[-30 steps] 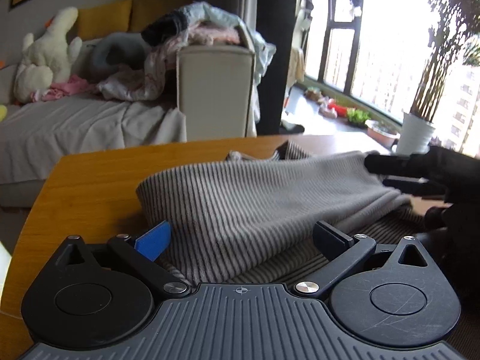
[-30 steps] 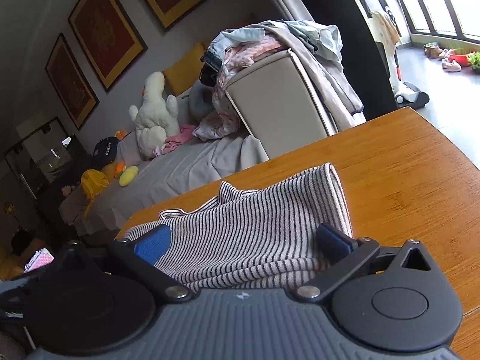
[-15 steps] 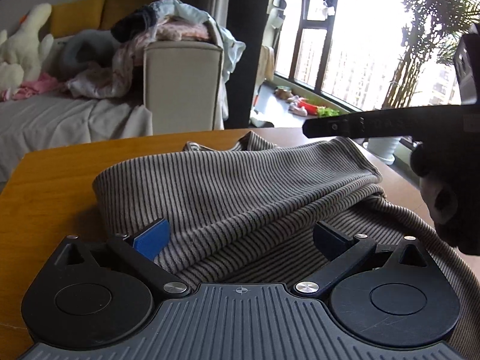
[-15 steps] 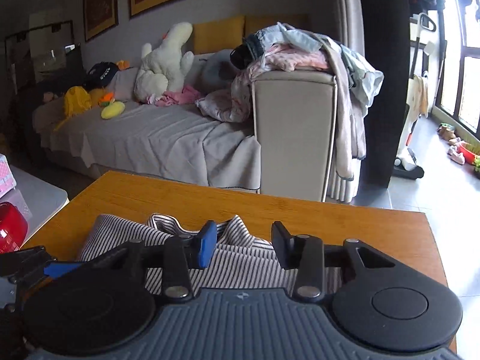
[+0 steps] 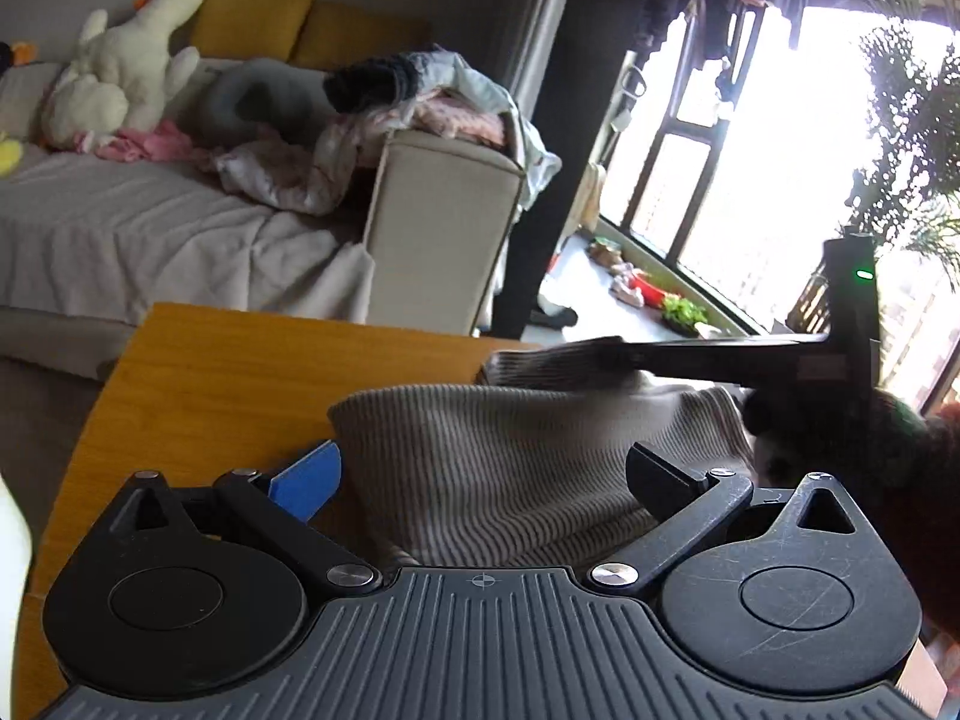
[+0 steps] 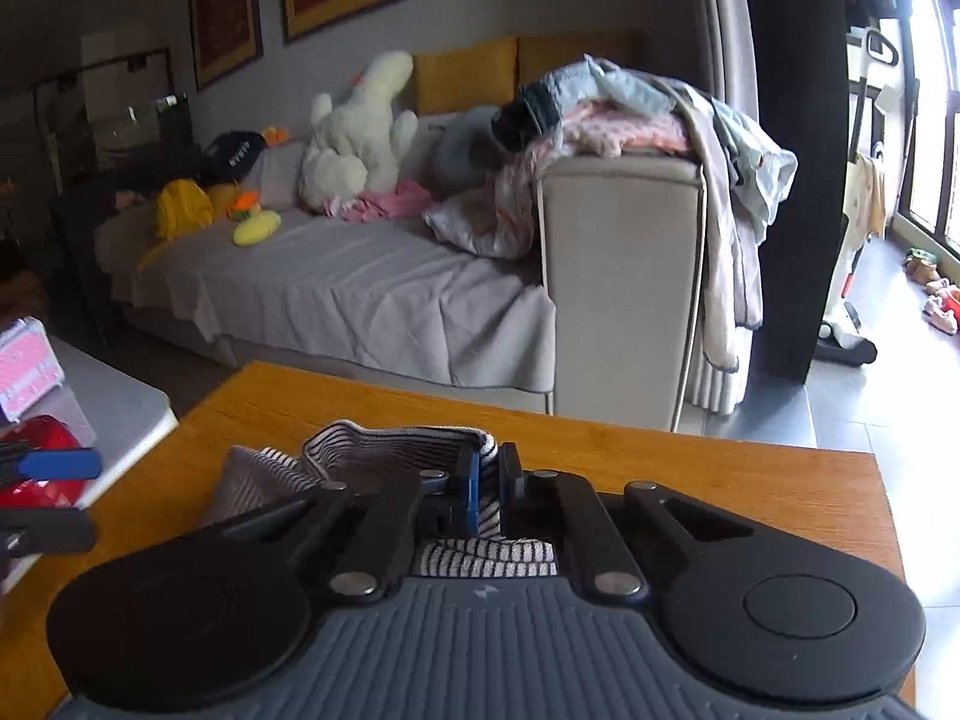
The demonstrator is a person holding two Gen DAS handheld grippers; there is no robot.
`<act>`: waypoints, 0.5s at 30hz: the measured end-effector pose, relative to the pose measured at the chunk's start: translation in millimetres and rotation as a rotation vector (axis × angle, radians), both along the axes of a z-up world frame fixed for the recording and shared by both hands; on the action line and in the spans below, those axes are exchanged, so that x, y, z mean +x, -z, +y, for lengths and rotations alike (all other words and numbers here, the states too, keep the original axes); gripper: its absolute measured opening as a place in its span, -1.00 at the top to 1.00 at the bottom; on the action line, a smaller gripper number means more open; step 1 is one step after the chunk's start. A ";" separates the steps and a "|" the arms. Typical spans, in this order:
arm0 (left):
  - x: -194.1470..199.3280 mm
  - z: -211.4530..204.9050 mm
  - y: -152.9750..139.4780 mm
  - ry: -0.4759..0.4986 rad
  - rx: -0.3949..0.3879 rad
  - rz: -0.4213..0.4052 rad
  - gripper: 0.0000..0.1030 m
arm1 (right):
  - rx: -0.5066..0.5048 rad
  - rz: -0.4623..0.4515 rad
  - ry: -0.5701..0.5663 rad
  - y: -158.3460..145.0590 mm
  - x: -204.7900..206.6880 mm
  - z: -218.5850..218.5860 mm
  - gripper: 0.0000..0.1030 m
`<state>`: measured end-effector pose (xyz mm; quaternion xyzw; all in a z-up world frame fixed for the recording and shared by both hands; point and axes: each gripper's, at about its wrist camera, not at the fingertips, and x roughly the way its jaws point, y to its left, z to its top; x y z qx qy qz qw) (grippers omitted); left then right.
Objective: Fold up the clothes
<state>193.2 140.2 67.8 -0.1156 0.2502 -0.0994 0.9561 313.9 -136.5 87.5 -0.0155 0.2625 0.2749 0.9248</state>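
The right gripper [image 6: 489,483] is clamped on the grey striped knit garment [image 5: 498,468] at the wooden table's [image 6: 690,456] twelve o'clock; the left gripper [image 5: 480,480] stands apart. Lift evenly, keeping the fold edge straight.

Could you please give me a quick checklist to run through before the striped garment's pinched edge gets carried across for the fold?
1. Right gripper shut on the striped garment: ok, fabric sits between the closed pads.
2. Left gripper ready to pinch: not ok, jaws wide open with garment between, pads not pressing.
3. Bare wooden table beyond the garment for laying the fold: ok.
4. Both grippers apart: ok, the right one crosses above the cloth in the left wrist view, no contact.
5. How many layers the right gripper holds: cannot tell.
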 end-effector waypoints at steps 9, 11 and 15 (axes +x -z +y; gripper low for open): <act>-30.7 -5.5 -36.7 -0.011 0.020 -0.086 -1.00 | -0.071 0.004 -0.092 10.4 -149.1 -48.4 0.89; -39.7 -16.7 -40.4 0.009 0.039 -0.096 -1.00 | -0.070 0.052 -0.101 26.4 -169.1 -51.3 0.90; -46.6 -35.9 -42.9 0.037 0.068 -0.093 -1.00 | -0.097 0.126 -0.136 51.8 -198.2 -49.9 0.90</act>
